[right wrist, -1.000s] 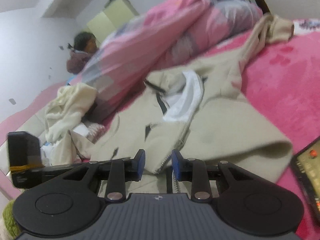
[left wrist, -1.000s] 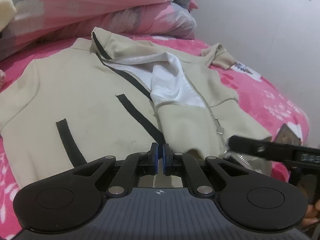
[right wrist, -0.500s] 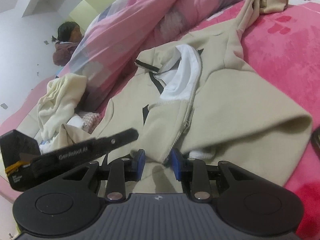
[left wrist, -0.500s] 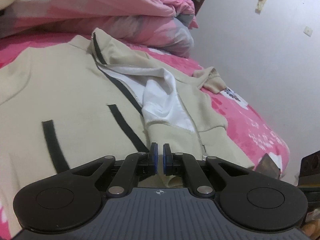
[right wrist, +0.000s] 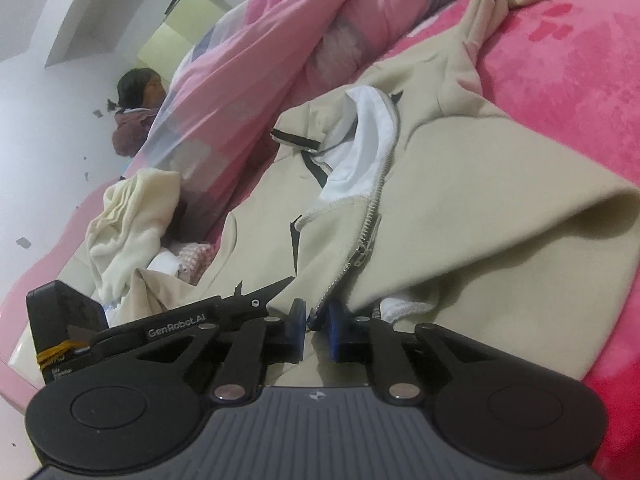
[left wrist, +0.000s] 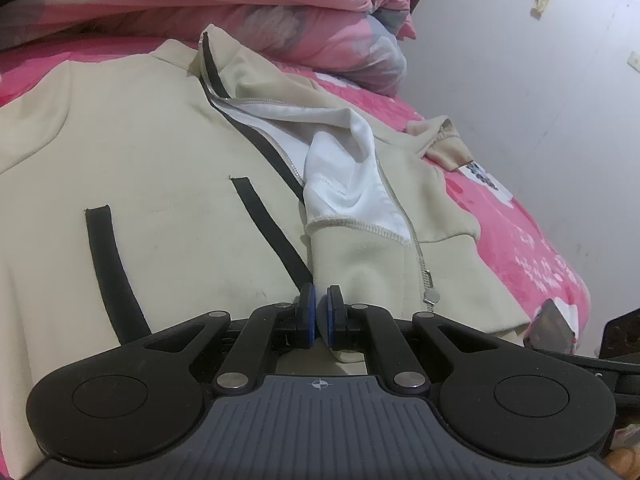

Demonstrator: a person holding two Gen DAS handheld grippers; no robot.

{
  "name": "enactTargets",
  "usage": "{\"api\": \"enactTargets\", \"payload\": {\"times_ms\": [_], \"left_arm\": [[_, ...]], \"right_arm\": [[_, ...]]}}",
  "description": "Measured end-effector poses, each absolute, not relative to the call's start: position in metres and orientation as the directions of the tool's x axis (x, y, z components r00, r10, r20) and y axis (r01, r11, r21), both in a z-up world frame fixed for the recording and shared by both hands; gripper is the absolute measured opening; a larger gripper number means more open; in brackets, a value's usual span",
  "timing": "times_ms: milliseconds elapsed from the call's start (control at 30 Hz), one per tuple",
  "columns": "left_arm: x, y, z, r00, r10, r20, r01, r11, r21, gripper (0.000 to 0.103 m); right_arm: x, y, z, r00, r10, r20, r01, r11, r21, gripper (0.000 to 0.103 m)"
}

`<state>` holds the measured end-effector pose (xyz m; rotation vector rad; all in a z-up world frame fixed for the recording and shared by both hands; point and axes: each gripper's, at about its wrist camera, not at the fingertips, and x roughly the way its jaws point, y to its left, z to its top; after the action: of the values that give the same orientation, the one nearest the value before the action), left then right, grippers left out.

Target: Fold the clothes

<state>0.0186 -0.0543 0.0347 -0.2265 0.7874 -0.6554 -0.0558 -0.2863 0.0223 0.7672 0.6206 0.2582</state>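
A beige zip-up jacket (left wrist: 160, 184) with black pocket trims and a white lining (left wrist: 348, 184) lies spread front-up on the pink bed (left wrist: 532, 248). My left gripper (left wrist: 320, 314) is shut on the lower hem of the jacket's right front panel, beside the zipper pull (left wrist: 430, 296). In the right wrist view the same jacket (right wrist: 480, 208) fills the middle. My right gripper (right wrist: 316, 320) is shut on the zipper edge at the hem, with fabric between its blue pads. The left gripper's black finger (right wrist: 180, 322) reaches in from the left, right next to it.
A bunched pink quilt (left wrist: 240, 4) lies behind the jacket. Cream and pink clothes (right wrist: 132, 216) are piled at the bed's left. A person (right wrist: 136, 108) sits far back by the wall. A white wall (left wrist: 540, 100) runs along the bed's right side.
My right gripper's fingers have closed from wide apart onto the zipper edge. Both grippers have moved in low over the hem, so the jacket looms larger.
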Motion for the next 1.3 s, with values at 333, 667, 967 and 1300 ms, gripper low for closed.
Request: {"api": "enactTargets", "payload": {"times_ms": [333, 667, 967, 1300], "left_arm": [[0.006, -0.055, 0.042, 0.497, -0.66, -0.563, 0.475, 0.75, -0.46, 0.004], [-0.009, -0.034, 0.058, 0.419, -0.779, -0.467, 0.501, 0.627, -0.597, 0.004], [-0.009, 0.015, 0.062, 0.429, -0.846, -0.317, 0.375, 0.486, -0.789, 0.012], [-0.005, -0.002, 0.038, 0.356, -0.798, -0.486, 0.369, 0.598, -0.711, 0.022]], "right_arm": [[-0.07, -0.284, 0.045, 0.848, 0.373, -0.376, -0.06, 0.773, 0.631, 0.007], [-0.099, -0.287, 0.153, 0.935, 0.206, -0.29, -0.222, 0.975, -0.022, 0.007], [-0.111, -0.213, 0.148, 0.749, 0.452, -0.485, -0.633, 0.706, -0.318, 0.007], [-0.12, -0.173, 0.071, 0.729, 0.387, -0.565, -0.634, 0.693, -0.343, 0.007]]}}
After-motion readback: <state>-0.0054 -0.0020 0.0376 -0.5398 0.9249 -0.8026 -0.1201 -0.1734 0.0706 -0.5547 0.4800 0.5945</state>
